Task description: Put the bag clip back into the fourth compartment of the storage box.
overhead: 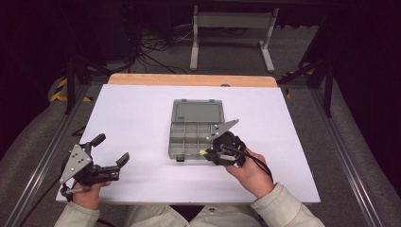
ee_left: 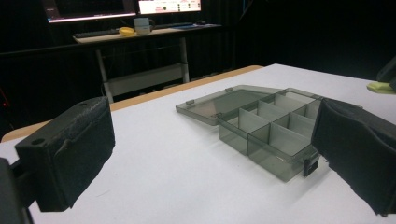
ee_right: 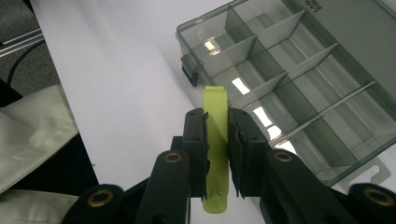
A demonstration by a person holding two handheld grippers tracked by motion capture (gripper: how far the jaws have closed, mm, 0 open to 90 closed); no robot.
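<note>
Right gripper [overhead: 206,152] first: I see its jaws closed on a yellow-green strip [ee_right: 215,140], held flat between the pads and poking out past the tips, just at the near right edge of the box [overhead: 195,135]. Left gripper [overhead: 113,158] hovers over the near left of the table with its jaws wide apart and nothing between them.

I'm working over a white table [overhead: 137,123] with a bare wooden strip along its far edge. Grey floor runs around it, with metal rails on both sides, loose cables and a pale frame beyond the far end; the room behind is dark.

From the high view I get the layout: the grey see-through box sits mid-table, lid folded back flat on the far side, tray split into compartments. The right gripper view gives me the dividers up close, a dark latch [ee_right: 189,65] on the box's near wall and a pale sleeve at the left. The left gripper view looks across the table to the box [ee_left: 271,135] and a far desk [ee_left: 140,35] with lit screens and a mug.
</note>
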